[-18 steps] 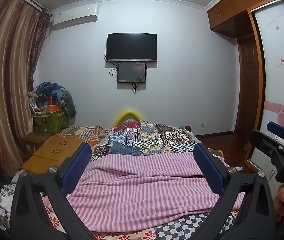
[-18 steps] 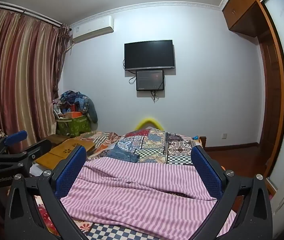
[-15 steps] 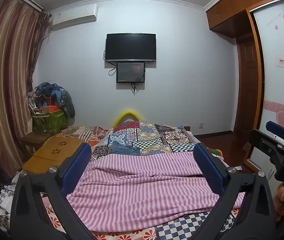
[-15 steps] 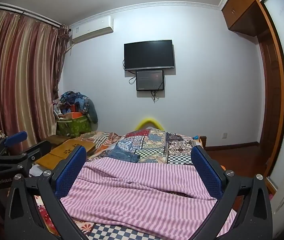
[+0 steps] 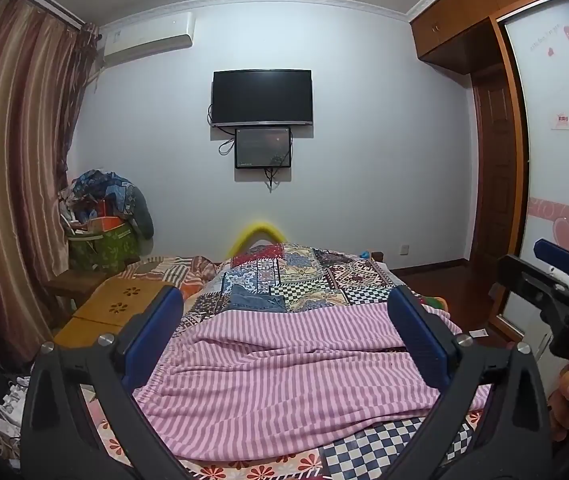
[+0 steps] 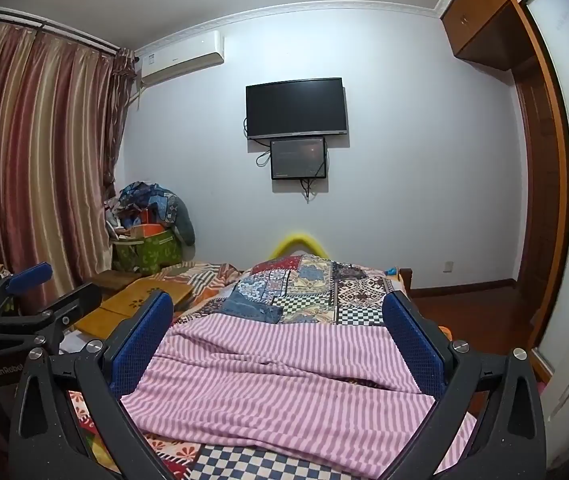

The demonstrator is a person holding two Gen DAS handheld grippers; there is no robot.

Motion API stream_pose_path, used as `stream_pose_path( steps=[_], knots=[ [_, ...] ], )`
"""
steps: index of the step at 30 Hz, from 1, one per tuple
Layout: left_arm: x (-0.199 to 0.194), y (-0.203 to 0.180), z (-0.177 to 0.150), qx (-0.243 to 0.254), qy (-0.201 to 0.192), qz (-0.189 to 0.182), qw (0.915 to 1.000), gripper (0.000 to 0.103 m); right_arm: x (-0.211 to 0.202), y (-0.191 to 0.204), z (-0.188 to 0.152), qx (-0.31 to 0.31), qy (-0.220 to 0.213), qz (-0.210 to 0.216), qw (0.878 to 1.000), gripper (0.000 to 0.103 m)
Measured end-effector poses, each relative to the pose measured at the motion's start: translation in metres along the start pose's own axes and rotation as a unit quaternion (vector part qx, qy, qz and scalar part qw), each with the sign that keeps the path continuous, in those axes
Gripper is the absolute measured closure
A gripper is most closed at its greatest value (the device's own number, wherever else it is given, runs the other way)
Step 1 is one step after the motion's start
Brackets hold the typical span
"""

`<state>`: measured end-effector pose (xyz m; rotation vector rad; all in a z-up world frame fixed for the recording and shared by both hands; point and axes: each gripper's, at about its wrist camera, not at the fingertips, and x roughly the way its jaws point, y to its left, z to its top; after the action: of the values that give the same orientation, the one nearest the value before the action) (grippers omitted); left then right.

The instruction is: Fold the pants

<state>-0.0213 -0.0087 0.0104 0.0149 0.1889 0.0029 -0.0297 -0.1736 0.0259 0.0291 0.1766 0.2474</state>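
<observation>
My left hand-held gripper [image 5: 284, 336] hung above the bed [image 5: 364, 452], jaws spread wide, holding nothing. My right hand-held gripper [image 6: 278, 332] likewise: fully apart, empty. The pants [image 5: 284, 380], pink-striped, lay rumpled across the bed's near end, below both pairs of blue pads [image 5: 154, 336], untouched. The quilt [image 5: 296, 276] lay beyond.

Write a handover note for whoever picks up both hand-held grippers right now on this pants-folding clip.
Left hand-held gripper: open, empty, held above the bed's near end.
Right hand-held gripper: open, empty, beside it.
Pants: pink-striped, spread rumpled across the patchwork bedspread, unfolded; neither gripper touches them.
Done: nothing visible yet.
Left: smooth them, then do every fold.
</observation>
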Motion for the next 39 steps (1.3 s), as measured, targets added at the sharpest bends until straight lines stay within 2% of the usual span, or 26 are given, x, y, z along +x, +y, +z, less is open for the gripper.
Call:
stream_pose_path(
  steps=[26, 39],
  knots=[
    [-0.011, 0.013, 0.009, -0.003, -0.001, 0.003, 1.0, 0.0, -0.005, 0.023, 0.0, -0.009, -0.017, 0.014, 1.0, 0.0],
    [-0.008, 0.015, 0.009, 0.002, 0.005, 0.01, 0.9999, 0.0, 0.006, 0.022, 0.002, -0.001, 0.001, 0.031, 1.0, 0.0]
  ],
)
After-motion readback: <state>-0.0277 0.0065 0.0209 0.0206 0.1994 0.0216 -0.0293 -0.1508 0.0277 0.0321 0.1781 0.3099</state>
